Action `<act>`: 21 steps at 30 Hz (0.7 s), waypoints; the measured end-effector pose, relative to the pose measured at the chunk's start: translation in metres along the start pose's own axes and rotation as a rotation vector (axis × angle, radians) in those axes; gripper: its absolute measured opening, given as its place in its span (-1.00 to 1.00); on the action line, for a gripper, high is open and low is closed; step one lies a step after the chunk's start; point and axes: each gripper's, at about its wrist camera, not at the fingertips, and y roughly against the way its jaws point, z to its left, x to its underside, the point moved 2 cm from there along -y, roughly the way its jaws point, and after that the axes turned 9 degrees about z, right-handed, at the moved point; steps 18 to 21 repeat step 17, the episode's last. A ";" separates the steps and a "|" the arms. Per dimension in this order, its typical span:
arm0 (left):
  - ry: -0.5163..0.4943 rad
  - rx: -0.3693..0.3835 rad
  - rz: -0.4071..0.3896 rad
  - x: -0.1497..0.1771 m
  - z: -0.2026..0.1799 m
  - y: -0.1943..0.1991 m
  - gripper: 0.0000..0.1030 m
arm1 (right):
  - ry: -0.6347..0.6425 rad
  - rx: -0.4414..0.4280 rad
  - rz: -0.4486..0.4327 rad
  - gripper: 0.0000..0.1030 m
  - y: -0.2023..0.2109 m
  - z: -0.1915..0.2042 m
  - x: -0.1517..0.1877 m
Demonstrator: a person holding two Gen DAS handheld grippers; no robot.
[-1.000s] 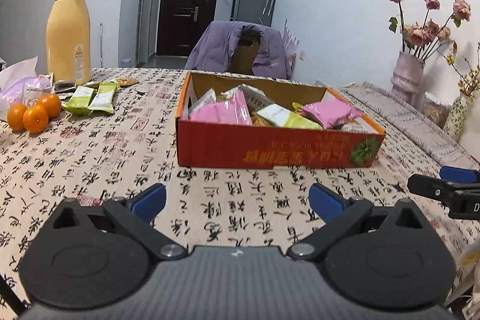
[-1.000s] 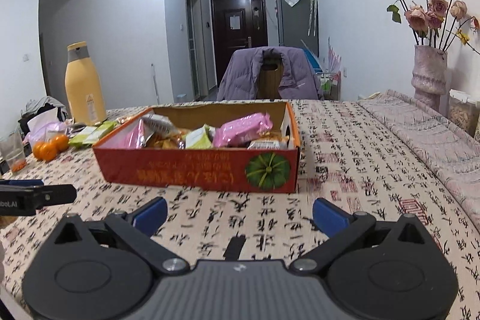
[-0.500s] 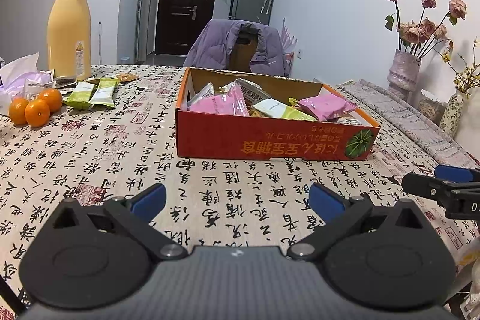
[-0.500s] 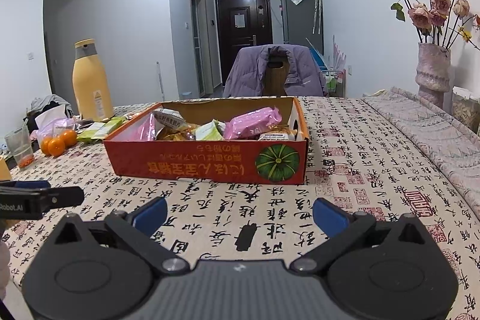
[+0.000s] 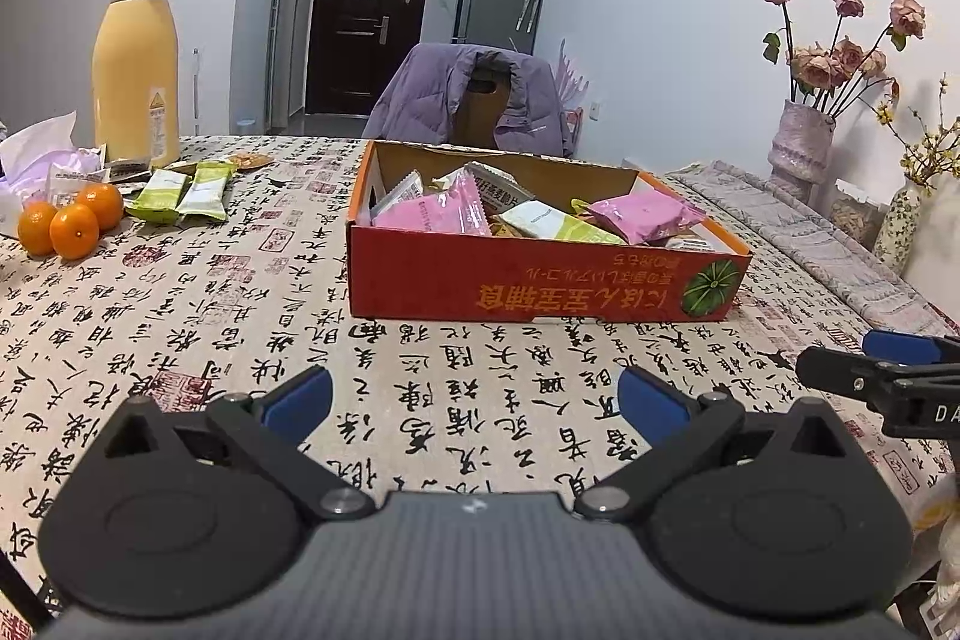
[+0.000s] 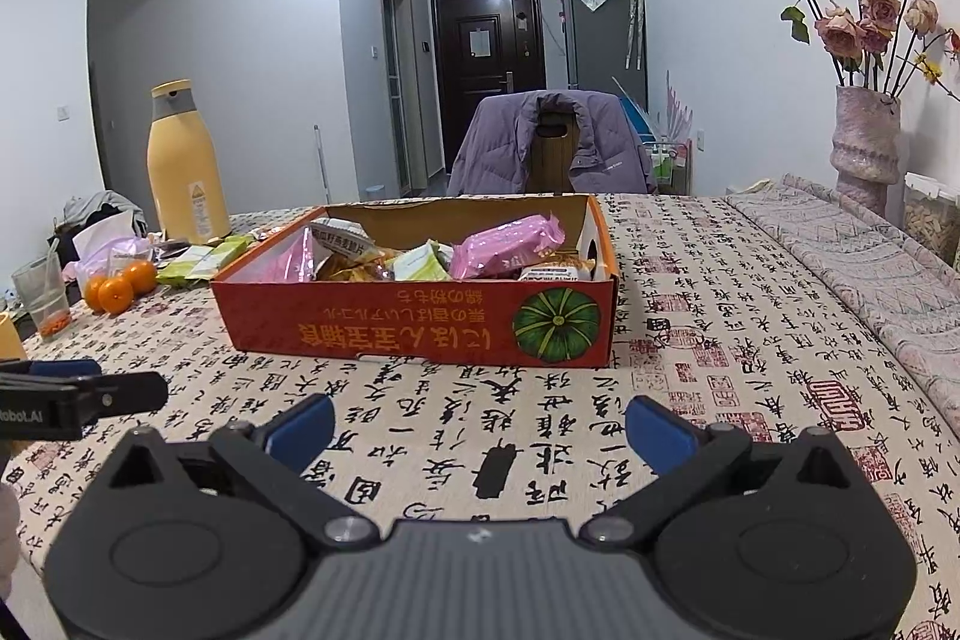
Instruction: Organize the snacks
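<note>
1. In the left wrist view, the left gripper (image 5: 474, 400) is seen with its blue-tipped fingers spread wide over the calligraphy-printed tablecloth (image 5: 180, 316); nothing is held between them.
2. In the right wrist view, the right gripper (image 6: 480, 427) is likewise spread wide and empty above the same cloth.
3. Each gripper is caught at the edge of the other's view: the right one at the right border of the left view, the left one at the left border of the right view.
4. A clear plastic cup (image 6: 43, 295) with small orange pieces at its bottom is shown only in the right wrist view, near the table's left edge.
5. A small patterned vase with yellow sprigs (image 5: 900, 226) is shown only in the left wrist view (far right).
6. The shallow red cardboard box with a green pumpkin print (image 5: 540, 286) stands on the table ahead of both grippers, well apart from them. Wrapped snacks are piled in it: a pink packet (image 5: 645, 217) near its right side, a pink-and-white packet (image 5: 435, 214) at its left, and a pale green-and-white packet (image 5: 558, 223) between them.
7. Two green snack packets (image 5: 183, 190) lie outside the box, on the cloth to its left, beside three oranges (image 5: 69, 223) and in front of a tall yellow flask with a grey cap (image 5: 137, 64).
</note>
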 end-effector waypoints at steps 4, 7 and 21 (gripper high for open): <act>-0.002 0.009 0.001 0.000 -0.001 0.000 1.00 | 0.000 0.000 0.002 1.00 0.001 0.000 0.001; -0.001 0.010 0.004 0.000 0.000 -0.001 1.00 | -0.001 0.001 0.005 1.00 0.001 0.000 0.002; 0.003 0.010 0.008 0.000 0.001 -0.004 1.00 | -0.002 0.000 0.020 1.00 -0.005 0.001 0.004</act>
